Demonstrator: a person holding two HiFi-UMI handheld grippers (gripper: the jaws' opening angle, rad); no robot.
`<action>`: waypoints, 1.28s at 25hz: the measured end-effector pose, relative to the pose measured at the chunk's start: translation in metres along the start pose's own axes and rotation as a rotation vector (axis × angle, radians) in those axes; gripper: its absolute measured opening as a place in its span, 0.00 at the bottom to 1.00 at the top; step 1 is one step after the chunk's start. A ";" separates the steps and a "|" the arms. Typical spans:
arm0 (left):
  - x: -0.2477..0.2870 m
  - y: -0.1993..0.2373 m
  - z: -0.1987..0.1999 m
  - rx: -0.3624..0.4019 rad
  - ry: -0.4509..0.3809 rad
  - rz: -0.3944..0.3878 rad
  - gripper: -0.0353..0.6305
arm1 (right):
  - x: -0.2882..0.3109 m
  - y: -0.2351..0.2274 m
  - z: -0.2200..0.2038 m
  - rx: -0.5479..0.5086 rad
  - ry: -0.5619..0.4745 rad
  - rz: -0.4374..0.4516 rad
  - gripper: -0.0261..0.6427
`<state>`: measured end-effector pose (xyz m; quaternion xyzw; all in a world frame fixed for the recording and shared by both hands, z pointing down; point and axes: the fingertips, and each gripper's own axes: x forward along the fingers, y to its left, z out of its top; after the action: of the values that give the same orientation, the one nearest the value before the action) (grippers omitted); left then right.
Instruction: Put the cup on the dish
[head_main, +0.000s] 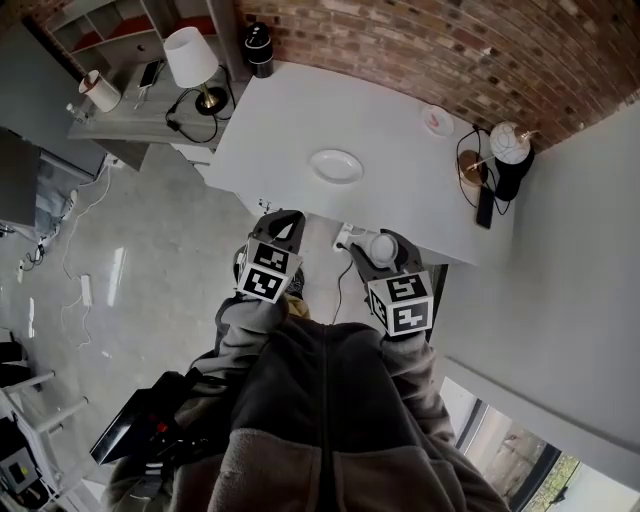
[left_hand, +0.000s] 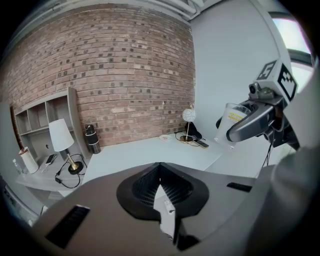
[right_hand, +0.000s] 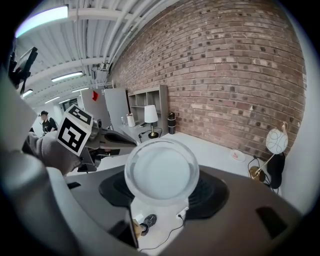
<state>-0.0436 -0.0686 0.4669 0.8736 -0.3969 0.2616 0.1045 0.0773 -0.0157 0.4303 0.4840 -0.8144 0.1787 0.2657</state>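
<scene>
Grey sleeves (head_main: 300, 350) fill the bottom of the head view. Just beyond them, the right gripper (head_main: 382, 240) is clamped on the clear cup (right_hand: 161, 172), while the left gripper (head_main: 282, 222) has its jaws together on nothing.

The cup hangs off the near edge of the table (head_main: 280, 110), so a slip would likely drop it to the floor. Its smooth, thin wall may slide or buckle under a hard squeeze.

The dish (head_main: 336, 165) lies at 11 o'clock from the cup with bare tabletop between, so nothing blocks the way. A small pink saucer (head_main: 437, 121) at 1 o'clock could be mistaken for the target. At 2 o'clock, a globe lamp (head_main: 508, 143) and a phone (head_main: 484, 208) sit well clear.
</scene>
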 end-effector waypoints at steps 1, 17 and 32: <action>0.006 0.007 0.003 0.001 0.002 -0.007 0.06 | 0.007 -0.003 0.006 0.002 0.004 -0.003 0.43; 0.071 0.096 0.022 -0.028 0.024 -0.075 0.06 | 0.096 -0.019 0.063 0.009 0.064 -0.024 0.43; 0.109 0.101 0.004 -0.045 0.100 -0.072 0.06 | 0.131 -0.033 0.040 0.029 0.143 0.052 0.43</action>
<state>-0.0576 -0.2063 0.5198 0.8706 -0.3653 0.2919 0.1529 0.0450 -0.1441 0.4790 0.4525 -0.8030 0.2313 0.3114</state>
